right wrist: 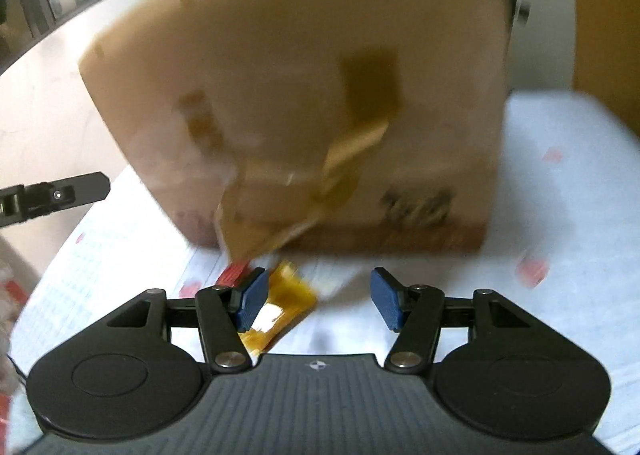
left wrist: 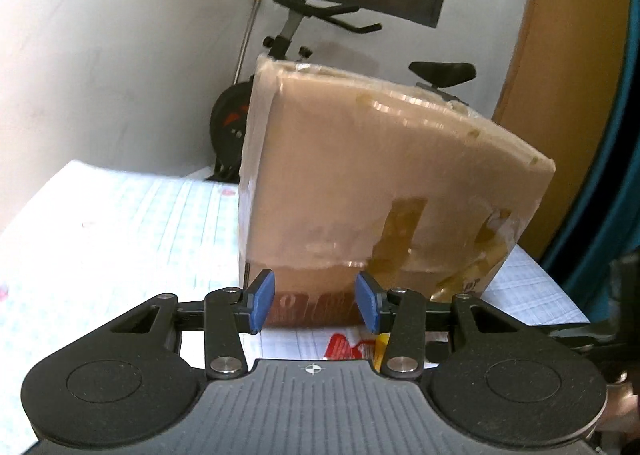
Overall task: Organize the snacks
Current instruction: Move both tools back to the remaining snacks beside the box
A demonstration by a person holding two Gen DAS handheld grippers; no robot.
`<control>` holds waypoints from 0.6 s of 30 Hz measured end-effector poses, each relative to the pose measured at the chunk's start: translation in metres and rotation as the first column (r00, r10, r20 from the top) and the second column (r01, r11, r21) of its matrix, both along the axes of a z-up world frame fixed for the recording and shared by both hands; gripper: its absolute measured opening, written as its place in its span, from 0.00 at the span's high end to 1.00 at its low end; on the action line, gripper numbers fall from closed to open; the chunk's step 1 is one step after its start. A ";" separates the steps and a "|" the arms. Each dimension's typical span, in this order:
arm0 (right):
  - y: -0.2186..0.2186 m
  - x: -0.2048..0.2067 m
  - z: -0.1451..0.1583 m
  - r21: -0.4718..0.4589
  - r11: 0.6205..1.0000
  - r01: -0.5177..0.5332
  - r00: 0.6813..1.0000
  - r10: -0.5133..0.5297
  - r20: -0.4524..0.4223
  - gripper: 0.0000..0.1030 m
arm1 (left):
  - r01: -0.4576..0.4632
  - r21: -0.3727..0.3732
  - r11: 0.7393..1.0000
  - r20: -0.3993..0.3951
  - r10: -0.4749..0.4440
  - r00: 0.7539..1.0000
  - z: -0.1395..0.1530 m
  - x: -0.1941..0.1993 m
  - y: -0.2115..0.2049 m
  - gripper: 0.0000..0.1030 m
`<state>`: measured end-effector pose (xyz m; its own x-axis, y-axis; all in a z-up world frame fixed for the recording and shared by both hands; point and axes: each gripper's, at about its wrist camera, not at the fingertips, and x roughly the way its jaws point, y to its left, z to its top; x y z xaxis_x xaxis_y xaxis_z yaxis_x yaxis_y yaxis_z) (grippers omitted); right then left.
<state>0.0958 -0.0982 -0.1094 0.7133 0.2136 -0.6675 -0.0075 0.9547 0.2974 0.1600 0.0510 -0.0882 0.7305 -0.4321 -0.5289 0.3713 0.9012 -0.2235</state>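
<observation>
A tall brown cardboard box wrapped in clear tape (left wrist: 384, 175) stands on the white grid-printed table cover (left wrist: 120, 239), filling the centre of both views. The left gripper (left wrist: 316, 305) is open, with nothing between its blue pads. The right gripper (right wrist: 318, 301) is likewise open and empty. A golden-yellow snack packet (right wrist: 280, 305) lies flat at lower centre-left, beside a red snack packet (right wrist: 234, 273) near the box base.

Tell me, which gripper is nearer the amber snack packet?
Right. The right gripper has the amber snack packet beside its left finger; the left gripper sees it lower, off to its right.
</observation>
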 end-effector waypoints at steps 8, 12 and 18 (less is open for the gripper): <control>0.025 0.032 -0.021 0.077 0.997 -0.004 0.994 0.013 -0.113 0.42 | -0.049 0.008 0.999 -0.067 0.050 0.997 -0.020 -0.008 0.006 0.54; 0.035 0.040 -0.027 0.017 1.000 0.006 0.993 -0.004 -0.118 0.43 | -0.066 0.006 0.998 -0.083 0.066 0.994 -0.026 -0.011 0.011 0.54; 0.035 0.035 -0.032 -0.040 0.999 -0.023 0.997 0.020 -0.076 0.53 | -0.070 0.011 0.998 -0.107 0.071 0.992 -0.034 -0.011 0.011 0.54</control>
<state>0.1303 -0.0627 -0.1416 0.6557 0.2002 -0.7280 -0.0074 0.9659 0.2590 0.1495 0.0625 -0.1220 0.6976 -0.3777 -0.6089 0.2813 0.9259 -0.2520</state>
